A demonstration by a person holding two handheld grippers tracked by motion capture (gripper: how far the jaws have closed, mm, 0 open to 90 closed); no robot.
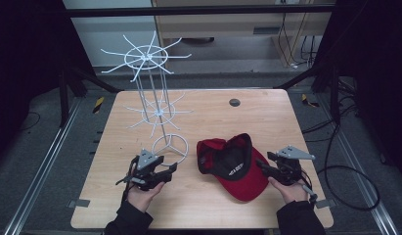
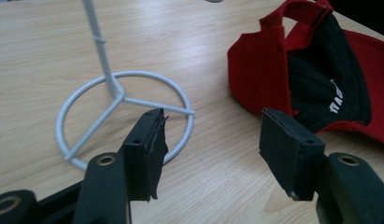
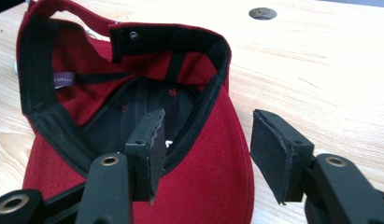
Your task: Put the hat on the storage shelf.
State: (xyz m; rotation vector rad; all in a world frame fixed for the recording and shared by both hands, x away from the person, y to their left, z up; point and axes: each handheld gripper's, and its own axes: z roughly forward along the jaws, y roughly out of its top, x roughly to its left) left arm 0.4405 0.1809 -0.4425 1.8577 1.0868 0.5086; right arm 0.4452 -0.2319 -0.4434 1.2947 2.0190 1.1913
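Hidden/cut off: cap's (image 1: 237,169) front crown faces down on the table (image 1: 213,210), can't see it; white lettering on the black inner band too small to read in all views; purple label inside the cap, seen in right gripper view, unreadable.
Rack cut-off: wire display rack (image 1: 152,98) has its upper spoke tiers out of frame in left gripper view, where the ring base (image 2: 124,116) and lower pole show.
Forearms: dark sleeves cut by bottom edge of high view.
Left claw (image 1: 162,174): jaws spread wide, nothing between them, touching nothing; hovers over bare table just near the rack's ring base, cap off to its right. Left pad (image 2: 152,149) has frayed, peeling tape at the edge.
Right claw (image 1: 267,169): jaws spread wide, holding nothing; sits at the cap's brim edge on its right side. In right gripper view the left pad (image 3: 150,144) is over the brim near the black sweatband, the right pad over bare wood. Contact with brim: cannot tell.
Cap location: red baseball cap with black lining, upside down, opening up, front-centre of table between the two claws, closer to the right one.
Rack location: standing upright on left-centre of table, behind the left claw, apart from the cap.
Other: dark round grommet (image 1: 234,102) in table top, far side, well apart from cap.
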